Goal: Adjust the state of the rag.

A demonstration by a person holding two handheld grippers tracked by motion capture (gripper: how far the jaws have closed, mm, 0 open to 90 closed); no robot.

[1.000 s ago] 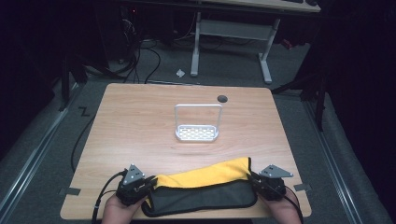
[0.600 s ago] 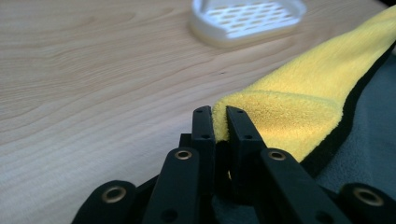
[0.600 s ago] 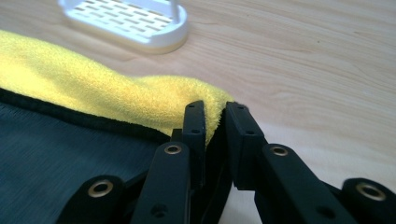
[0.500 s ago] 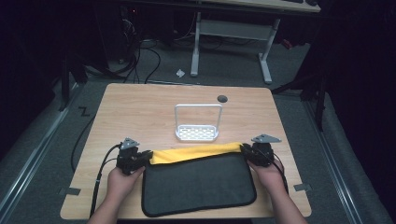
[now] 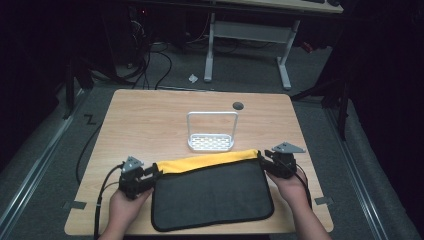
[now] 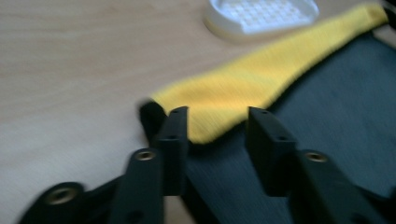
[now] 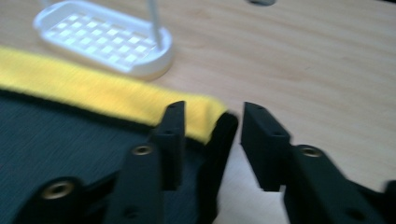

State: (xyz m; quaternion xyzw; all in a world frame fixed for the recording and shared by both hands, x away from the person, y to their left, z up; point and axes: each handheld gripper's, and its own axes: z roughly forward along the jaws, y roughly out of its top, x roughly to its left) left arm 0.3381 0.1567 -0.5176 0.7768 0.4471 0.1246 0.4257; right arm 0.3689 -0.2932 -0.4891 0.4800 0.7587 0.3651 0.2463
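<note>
**Yellow edge folded over, jaws letting go**

Black-and-yellow cloth (image 5: 212, 192) lies flat on the wooden surface (image 5: 150, 120), just before the white perforated rack (image 5: 211, 142). My left gripper (image 5: 150, 174) and right gripper (image 5: 264, 161) have just been opening; their jaws stand apart at its far corners, pressing nothing. I judge this fold laid; next I'd back both away and take fresh corners.

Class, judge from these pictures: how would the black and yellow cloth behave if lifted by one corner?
The cloth would probably droop: it lies flat on the table, folded over itself. It looks thin, so likely light. Its knit-looking surface should give the jaws grip rather than slip.
</note>
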